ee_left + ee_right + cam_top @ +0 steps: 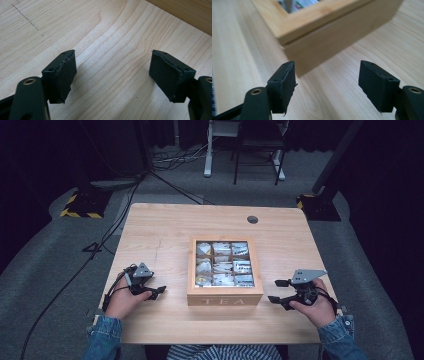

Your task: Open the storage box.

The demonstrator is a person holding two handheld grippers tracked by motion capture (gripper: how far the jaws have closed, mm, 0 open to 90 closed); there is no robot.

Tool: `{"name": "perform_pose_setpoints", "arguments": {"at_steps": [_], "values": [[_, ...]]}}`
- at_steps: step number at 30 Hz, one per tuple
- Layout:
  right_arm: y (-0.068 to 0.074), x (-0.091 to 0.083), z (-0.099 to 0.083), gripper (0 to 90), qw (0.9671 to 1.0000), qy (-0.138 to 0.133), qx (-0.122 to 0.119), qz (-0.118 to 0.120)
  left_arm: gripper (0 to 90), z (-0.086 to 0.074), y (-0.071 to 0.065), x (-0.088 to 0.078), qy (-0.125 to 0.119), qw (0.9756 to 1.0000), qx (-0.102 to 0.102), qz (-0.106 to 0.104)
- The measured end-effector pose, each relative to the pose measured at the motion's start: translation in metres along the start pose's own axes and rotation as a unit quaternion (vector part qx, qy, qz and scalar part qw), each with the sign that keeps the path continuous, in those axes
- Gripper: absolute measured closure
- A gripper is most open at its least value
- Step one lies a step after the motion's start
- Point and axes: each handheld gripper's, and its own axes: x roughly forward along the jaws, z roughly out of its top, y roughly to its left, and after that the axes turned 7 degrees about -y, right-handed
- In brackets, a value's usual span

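Observation:
A wooden tea box (225, 296) marked TEA stands in the middle of the light wooden table (160, 225). Its windowed lid is down, and several tea bags (223, 265) show through it in compartments. My left gripper (159, 292) lies low by the table's left front, open, with bare wood between its pads (112, 72). A strip of the box's side (187, 11) shows at that view's top right. My right gripper (276, 290) hovers right of the box, open and holding nothing (327, 80). It faces the box's near corner (332, 37).
A round cable hole (252, 219) sits in the table's far right part. Beyond the table are floor cables (170, 157), a yellow-black stand base (80, 206) at the left, another base (320, 205) at the right, and white desk legs (210, 150).

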Motion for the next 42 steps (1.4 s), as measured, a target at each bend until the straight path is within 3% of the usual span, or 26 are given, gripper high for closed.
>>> {"name": "perform_pose_setpoints", "arguments": {"at_steps": [2, 6, 10, 22, 24, 37, 42], "values": [[0.002, 0.0, 0.001, 30.2, 1.0, 0.0, -0.002, 0.004, 22.8, 0.0, 0.0, 0.0, -0.001, 1.0, -0.004, -0.002], [0.016, 0.007, 0.008, 30.5, 0.9993, -0.003, -0.007, 0.038, 22.8, 0.0, -0.001, 0.001, -0.001, 1.0, -0.005, -0.003], [0.022, 0.014, 0.011, 33.3, 0.9989, -0.015, -0.015, 0.041, 22.7, 0.0, -0.001, 0.001, -0.002, 1.0, -0.005, -0.002], [0.024, 0.024, 0.011, 42.9, 0.9993, -0.023, -0.016, 0.023, 22.7, 0.0, -0.001, 0.001, -0.002, 1.0, -0.005, -0.002], [0.024, 0.025, 0.011, 47.7, 0.9994, -0.026, -0.023, 0.009, 22.8, 0.0, -0.001, 0.001, -0.002, 1.0, -0.005, -0.002], [0.026, 0.023, 0.012, 48.8, 0.999, -0.037, -0.024, -0.007, 22.6, 0.001, -0.001, 0.002, -0.001, 1.0, -0.008, 0.0], [0.029, 0.019, 0.016, 48.3, 0.9978, -0.056, -0.024, -0.025, 22.5, 0.001, -0.001, 0.002, -0.001, 1.0, -0.006, 0.001]]}}
